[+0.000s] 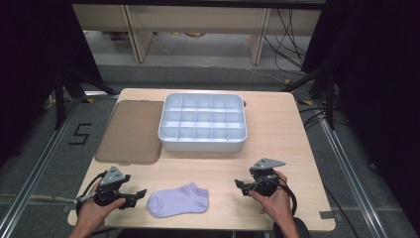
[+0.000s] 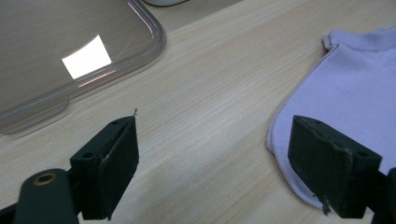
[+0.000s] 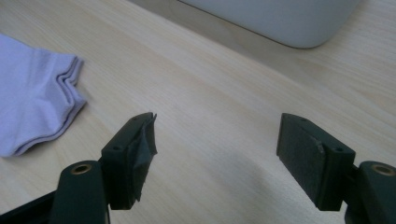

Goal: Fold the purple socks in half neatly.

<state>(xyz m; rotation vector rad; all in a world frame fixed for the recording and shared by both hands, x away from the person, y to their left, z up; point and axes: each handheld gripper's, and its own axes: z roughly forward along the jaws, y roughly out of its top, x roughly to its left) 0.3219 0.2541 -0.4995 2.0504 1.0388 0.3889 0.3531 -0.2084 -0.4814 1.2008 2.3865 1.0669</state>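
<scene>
At six o'clock on the table lies the sock; our left gripper at nine and right gripper at three flank it, jaws released. Nothing is grasped; next, presumably, we close on the sock.

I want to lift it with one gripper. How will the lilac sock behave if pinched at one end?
The lilac sock lies flat and thin on the table, so it is probably floppy and would drape from the jaws. It looks light. Its knit fabric likely grips rather than slips.
</scene>
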